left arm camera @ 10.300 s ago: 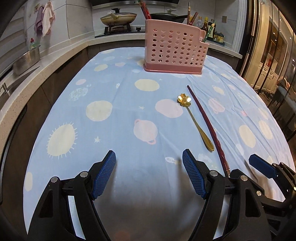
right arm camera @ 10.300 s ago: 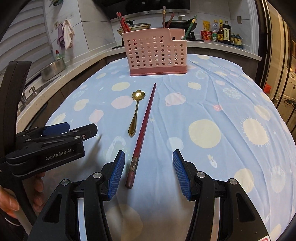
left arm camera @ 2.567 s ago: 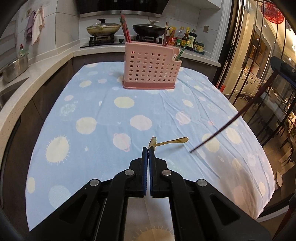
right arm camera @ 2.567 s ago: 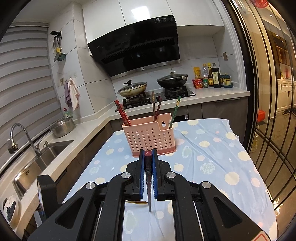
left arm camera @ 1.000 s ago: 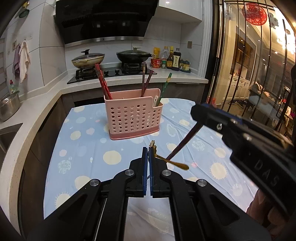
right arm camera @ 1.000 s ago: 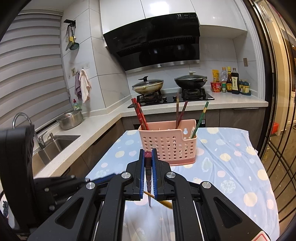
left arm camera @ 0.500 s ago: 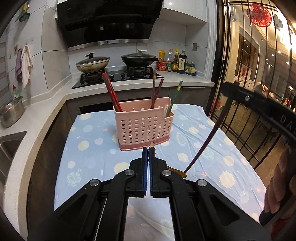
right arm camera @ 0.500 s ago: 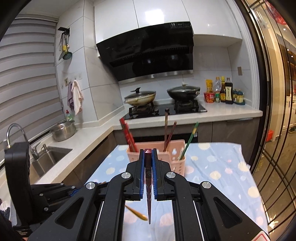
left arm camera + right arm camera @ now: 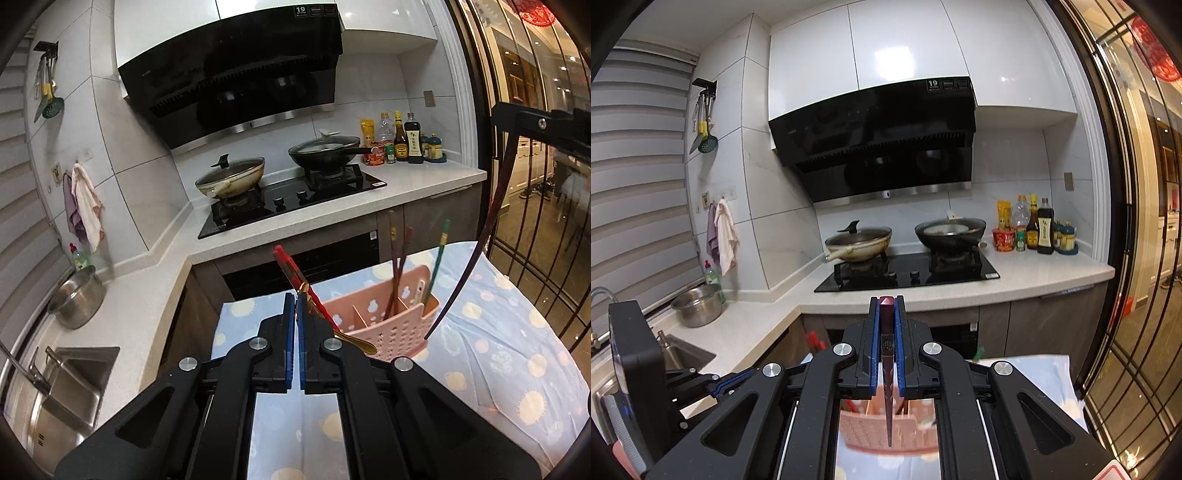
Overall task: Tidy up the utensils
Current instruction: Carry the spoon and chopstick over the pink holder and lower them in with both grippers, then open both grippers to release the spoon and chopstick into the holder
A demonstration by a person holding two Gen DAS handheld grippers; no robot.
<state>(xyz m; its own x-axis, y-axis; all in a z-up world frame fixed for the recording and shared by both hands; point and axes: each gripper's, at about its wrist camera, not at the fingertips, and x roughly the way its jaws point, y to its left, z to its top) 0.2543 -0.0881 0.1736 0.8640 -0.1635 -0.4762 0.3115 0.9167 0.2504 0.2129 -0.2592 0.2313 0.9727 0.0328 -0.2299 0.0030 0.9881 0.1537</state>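
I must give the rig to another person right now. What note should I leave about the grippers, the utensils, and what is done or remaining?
Left gripper: shut on the gold spoon, held in the air near the pink holder.
Right gripper: shut on the dark chopstick, tip hanging down above the holder.
Holder stands on the blue tablecloth and already has several chopsticks in its compartments.
Done: both utensils picked up.
Left: lower each one into a compartment and release it.

left gripper (image 9: 296, 301): jaws clamped | right gripper (image 9: 887, 306): jaws clamped, raised
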